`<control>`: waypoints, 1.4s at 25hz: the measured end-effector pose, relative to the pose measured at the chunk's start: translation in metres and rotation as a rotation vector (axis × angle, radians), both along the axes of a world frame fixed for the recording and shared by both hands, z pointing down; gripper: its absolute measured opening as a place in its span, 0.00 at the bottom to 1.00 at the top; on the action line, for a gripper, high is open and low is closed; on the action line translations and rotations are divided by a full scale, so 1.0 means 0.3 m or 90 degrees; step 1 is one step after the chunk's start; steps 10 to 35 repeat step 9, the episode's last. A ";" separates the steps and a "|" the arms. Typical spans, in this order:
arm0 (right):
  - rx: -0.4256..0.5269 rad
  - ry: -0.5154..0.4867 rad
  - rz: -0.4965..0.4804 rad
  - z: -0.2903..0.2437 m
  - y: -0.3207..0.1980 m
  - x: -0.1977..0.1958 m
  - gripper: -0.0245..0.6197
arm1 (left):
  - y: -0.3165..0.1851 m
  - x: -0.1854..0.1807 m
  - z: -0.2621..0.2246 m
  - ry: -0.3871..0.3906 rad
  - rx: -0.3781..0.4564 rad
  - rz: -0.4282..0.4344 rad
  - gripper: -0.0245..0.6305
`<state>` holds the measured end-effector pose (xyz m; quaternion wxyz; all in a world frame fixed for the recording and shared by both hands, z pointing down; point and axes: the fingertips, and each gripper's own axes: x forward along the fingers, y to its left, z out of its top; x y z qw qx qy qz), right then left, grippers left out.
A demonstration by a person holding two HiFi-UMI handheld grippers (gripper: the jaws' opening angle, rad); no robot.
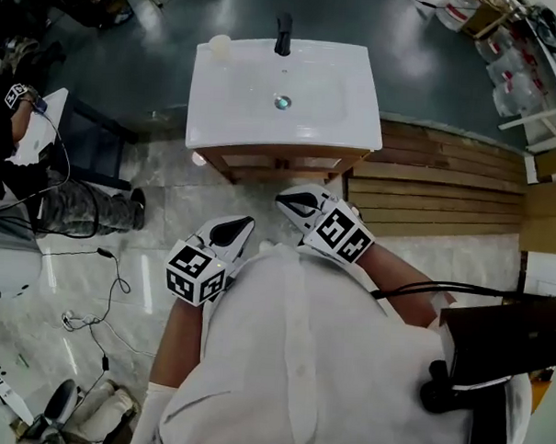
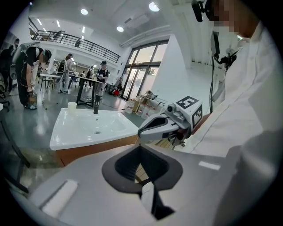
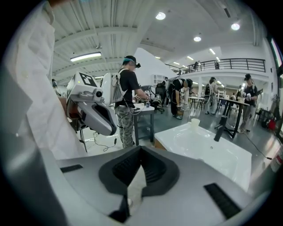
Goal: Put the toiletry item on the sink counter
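Note:
A white sink (image 1: 342,118) on a wooden cabinet stands ahead of me. A small cream cup (image 1: 218,45) sits at its back left corner, beside the black faucet (image 1: 283,35). Both grippers hover close to my chest, well short of the sink. My left gripper (image 1: 233,230) is shut and holds nothing; its jaws meet at the tips in the left gripper view (image 2: 140,148), where the cup (image 2: 72,106) shows far off. My right gripper (image 1: 300,205) also looks shut and holds nothing (image 3: 138,149). The right gripper view shows the cup (image 3: 195,122) on the sink's far corner.
Wooden planks (image 1: 445,187) lie on the floor right of the cabinet. A person in camouflage trousers (image 1: 85,208) stands at the left by a table (image 1: 38,128). Cables (image 1: 110,283) trail over the tiled floor. A black case (image 1: 503,346) sits at my right.

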<state>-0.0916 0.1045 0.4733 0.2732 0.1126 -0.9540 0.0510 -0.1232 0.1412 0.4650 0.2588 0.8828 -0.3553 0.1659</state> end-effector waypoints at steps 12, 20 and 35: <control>-0.023 0.030 0.030 0.040 0.044 0.037 0.05 | 0.045 0.013 0.041 0.014 -0.030 0.022 0.05; -0.023 0.030 0.030 0.040 0.044 0.037 0.05 | 0.045 0.013 0.041 0.014 -0.030 0.022 0.05; -0.023 0.030 0.030 0.040 0.044 0.037 0.05 | 0.045 0.013 0.041 0.014 -0.030 0.022 0.05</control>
